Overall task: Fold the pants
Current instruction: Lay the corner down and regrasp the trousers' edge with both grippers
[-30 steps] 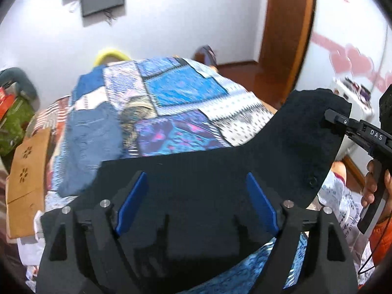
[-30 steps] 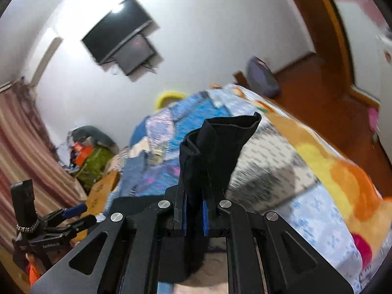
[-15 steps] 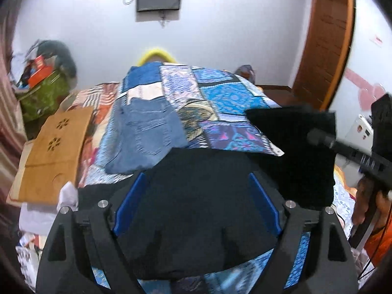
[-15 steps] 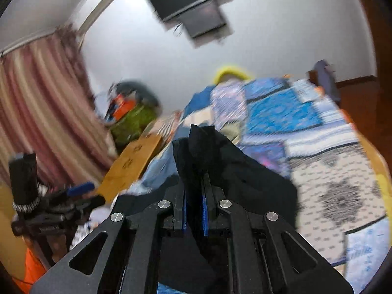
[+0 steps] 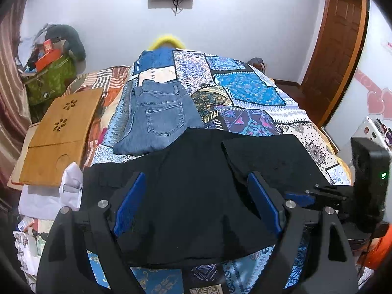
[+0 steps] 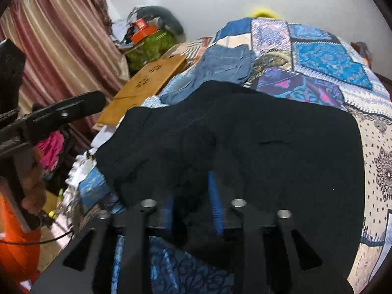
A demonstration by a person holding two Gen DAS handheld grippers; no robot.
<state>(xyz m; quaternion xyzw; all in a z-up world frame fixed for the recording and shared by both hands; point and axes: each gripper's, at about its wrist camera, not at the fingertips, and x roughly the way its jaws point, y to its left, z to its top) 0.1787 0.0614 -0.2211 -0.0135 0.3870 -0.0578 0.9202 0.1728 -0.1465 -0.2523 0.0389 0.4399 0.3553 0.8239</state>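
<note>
Black pants (image 5: 196,196) lie on the near part of the patchwork bed, with one part folded over on the right (image 5: 272,156). My left gripper (image 5: 196,203) is open, its blue pads wide apart just above the black cloth. My right gripper (image 6: 192,201) hovers low over the same pants (image 6: 245,147), its jaws parted with black cloth between the blue pads (image 6: 215,203). The right gripper also shows at the right edge of the left wrist view (image 5: 318,196).
Folded blue jeans (image 5: 159,117) lie further up the bed. A wooden lap tray (image 5: 61,132) sits at the bed's left edge. White cloth (image 5: 68,186) lies below it. Clutter and a green bag (image 5: 49,76) stand by the curtain. A wooden door (image 5: 335,49) is at the right.
The right gripper carried the pinched black cloth across and down onto the pants, then its jaws parted. The left gripper stayed open and tilted to look straight up the bed.
</note>
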